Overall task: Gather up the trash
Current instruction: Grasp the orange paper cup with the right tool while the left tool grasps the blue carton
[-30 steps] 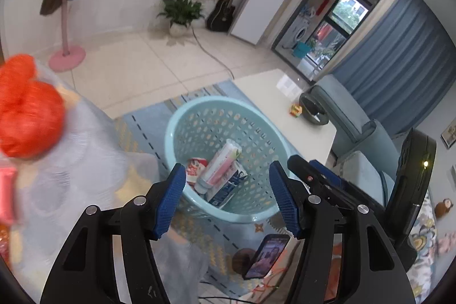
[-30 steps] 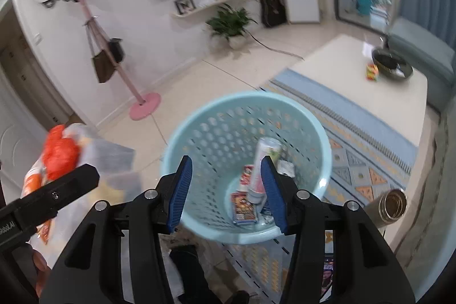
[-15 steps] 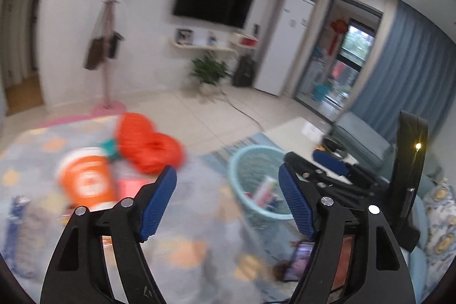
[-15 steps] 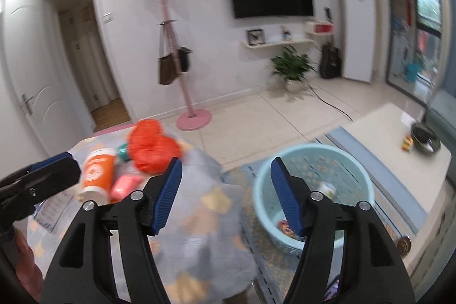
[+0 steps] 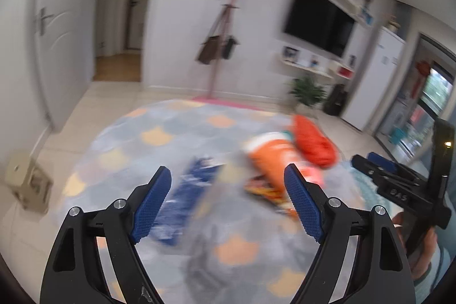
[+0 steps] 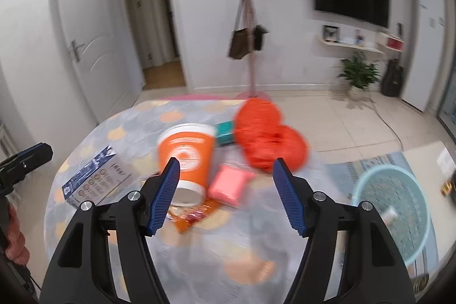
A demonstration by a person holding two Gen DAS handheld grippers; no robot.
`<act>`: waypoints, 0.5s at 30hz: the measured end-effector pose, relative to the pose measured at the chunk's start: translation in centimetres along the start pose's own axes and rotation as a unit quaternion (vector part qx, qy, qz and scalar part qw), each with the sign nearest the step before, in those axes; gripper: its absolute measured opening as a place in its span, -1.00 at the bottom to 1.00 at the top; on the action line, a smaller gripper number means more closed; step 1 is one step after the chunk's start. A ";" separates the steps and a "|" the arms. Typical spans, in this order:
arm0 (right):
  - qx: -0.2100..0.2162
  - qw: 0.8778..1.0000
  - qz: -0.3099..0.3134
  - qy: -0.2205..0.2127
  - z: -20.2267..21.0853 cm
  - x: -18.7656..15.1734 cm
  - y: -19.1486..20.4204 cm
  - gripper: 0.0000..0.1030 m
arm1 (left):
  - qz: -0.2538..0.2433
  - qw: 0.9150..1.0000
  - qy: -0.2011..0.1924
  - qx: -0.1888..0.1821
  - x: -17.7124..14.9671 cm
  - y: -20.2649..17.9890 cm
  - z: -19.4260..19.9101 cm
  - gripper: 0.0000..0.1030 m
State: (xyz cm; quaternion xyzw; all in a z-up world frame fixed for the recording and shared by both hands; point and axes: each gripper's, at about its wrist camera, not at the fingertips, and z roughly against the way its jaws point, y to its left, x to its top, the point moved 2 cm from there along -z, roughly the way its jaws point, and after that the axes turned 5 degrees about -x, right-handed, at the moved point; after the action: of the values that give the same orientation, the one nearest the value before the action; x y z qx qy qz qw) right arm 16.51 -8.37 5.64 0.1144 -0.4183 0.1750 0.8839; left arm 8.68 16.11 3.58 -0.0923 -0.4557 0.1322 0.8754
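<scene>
Round and covered in a grey cloth with orange patches, the counter [image 6: 119, 133] stands in a living room and carries the remaining trash, grouped toward its far right edge. Count on the counter: one orange paper cup [image 6: 186, 158] lying on its side with its open mouth toward the near edge; one pink packet [image 6: 229, 184] touching the cup's right flank; one orange snack wrapper [image 6: 191, 217] just below the cup mouth; one teal item [image 6: 225, 133] behind the cup, identity unclear; one red mesh bag [image 6: 268, 138] at the far right edge; one blue carton [image 6: 94, 175] lying flat near the left edge. One light-blue basket [image 6: 396, 207] sits on the floor rug off the counter's right side, low and close, presumably so items can be dropped in; it already holds some trash. The left claw [image 5: 228, 207] is opening with nothing between its pads, aimed between the carton and the cup. The right claw [image 6: 225, 195] is spread and empty, aimed at the cup and pink packet. Judgement: both are positioned for the next pick.
</scene>
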 end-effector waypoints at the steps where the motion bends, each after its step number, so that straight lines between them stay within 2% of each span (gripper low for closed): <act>1: 0.003 1.000 0.005 0.005 -0.7 0.1 0.7 0.24 | 0.006 1.000 0.005 0.005 -0.1 1.0 -0.3 0.54; 7: 0.029 0.998 0.003 0.051 -5.5 0.2 3.3 0.25 | 0.006 0.999 0.051 0.006 -1.5 4.6 -2.1 0.54; 10: 0.030 0.997 -0.005 0.071 -7.4 0.2 3.9 0.33 | 0.004 0.998 0.067 0.000 -2.1 4.8 -3.6 0.54; 15: 0.034 0.995 -0.005 0.099 -9.7 -0.4 4.9 0.39 | -0.023 0.994 0.102 0.017 -3.4 4.0 -6.0 0.52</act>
State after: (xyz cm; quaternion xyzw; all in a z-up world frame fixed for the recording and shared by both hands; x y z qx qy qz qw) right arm 21.10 -0.61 -0.40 0.1289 -0.3224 0.1950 0.9173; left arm 11.16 18.56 -3.52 -0.0802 -0.3633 0.1094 0.9217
